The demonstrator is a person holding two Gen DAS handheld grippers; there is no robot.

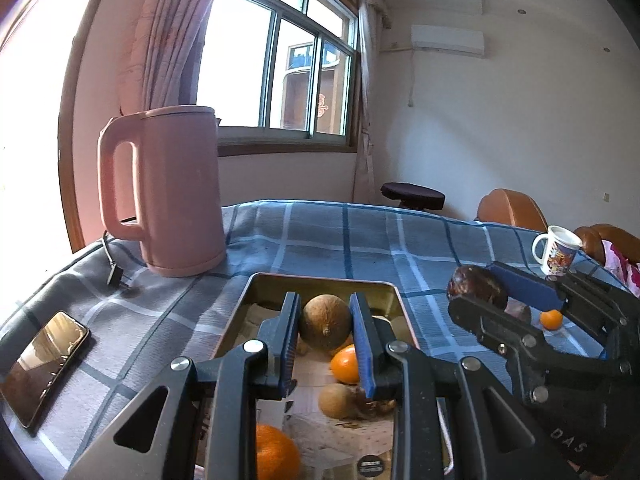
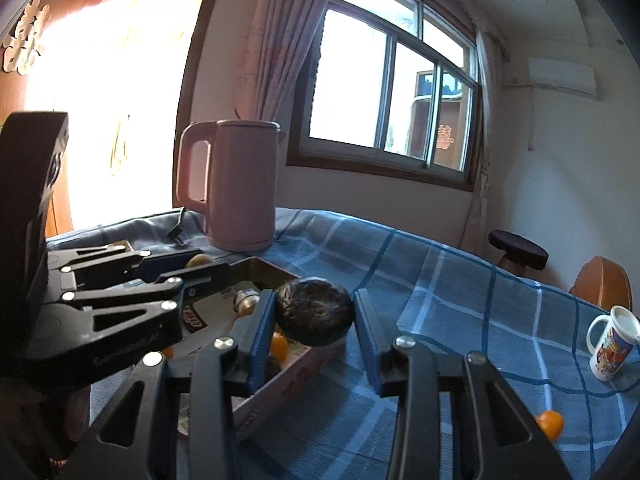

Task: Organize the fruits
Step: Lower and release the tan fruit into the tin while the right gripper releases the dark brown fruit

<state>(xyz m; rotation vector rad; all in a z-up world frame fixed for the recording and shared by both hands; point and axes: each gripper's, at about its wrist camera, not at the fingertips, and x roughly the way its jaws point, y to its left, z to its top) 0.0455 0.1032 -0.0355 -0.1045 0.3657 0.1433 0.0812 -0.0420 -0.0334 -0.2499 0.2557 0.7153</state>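
In the left wrist view, the left gripper [image 1: 325, 334] clamps a round brown fruit [image 1: 325, 322] at lower centre, above the gold metal tin [image 1: 320, 280]. In the right wrist view, the right gripper [image 2: 314, 322] pinches a dark wrinkled fruit [image 2: 316, 310] at centre, over the tin's edge.

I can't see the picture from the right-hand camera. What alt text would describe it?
The right tongs hold a dark, wrinkled round fruit above the edge of an open tin box with oranges inside. The left tongs reach over the box from the left; a pink kettle and a printed mug stand on the blue checked tablecloth.
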